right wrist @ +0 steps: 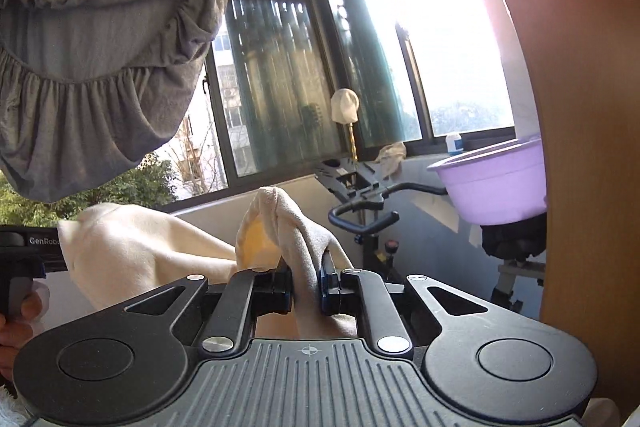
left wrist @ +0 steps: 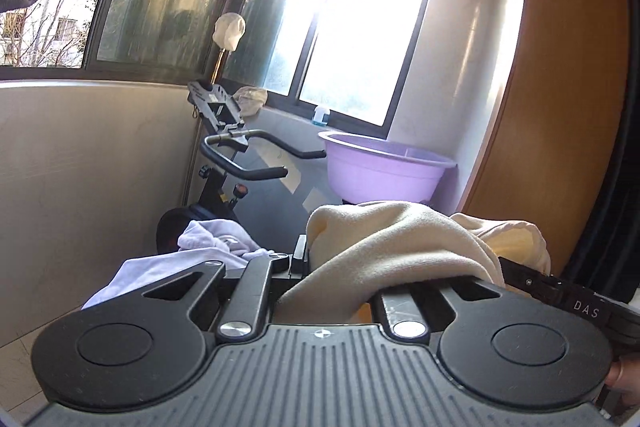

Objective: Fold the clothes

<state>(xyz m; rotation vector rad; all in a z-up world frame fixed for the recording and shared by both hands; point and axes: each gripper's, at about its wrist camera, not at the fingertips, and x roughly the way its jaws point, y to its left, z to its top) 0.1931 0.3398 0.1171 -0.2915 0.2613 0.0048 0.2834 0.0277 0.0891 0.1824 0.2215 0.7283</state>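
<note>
Midair, both grippers are lifting a soft cream fleece garment (right wrist: 132, 251).
Right gripper (right wrist: 306, 285) is clenching it; left gripper (left wrist: 320, 263) is draped, grip unclear; folding is barely starting.

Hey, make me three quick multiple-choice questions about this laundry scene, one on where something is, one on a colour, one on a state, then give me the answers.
1. Where does the grey garment hang?
A. Overhead, upper left of the view
B. Inside the basin
C. Over the bike's handlebars

2. What colour is the plastic basin?
A. Green
B. Purple
C. Red

3. What is the right gripper doing?
A. Open, holding nothing
B. Shut on a bottle
C. Shut on the cream cloth

Answers:
1 A: in the right wrist view it drapes from above, across the upper left.
2 B: the basin beside the exercise bike is plainly purple.
3 C: a fold of cream cloth is pinched between the two fingers.
</note>
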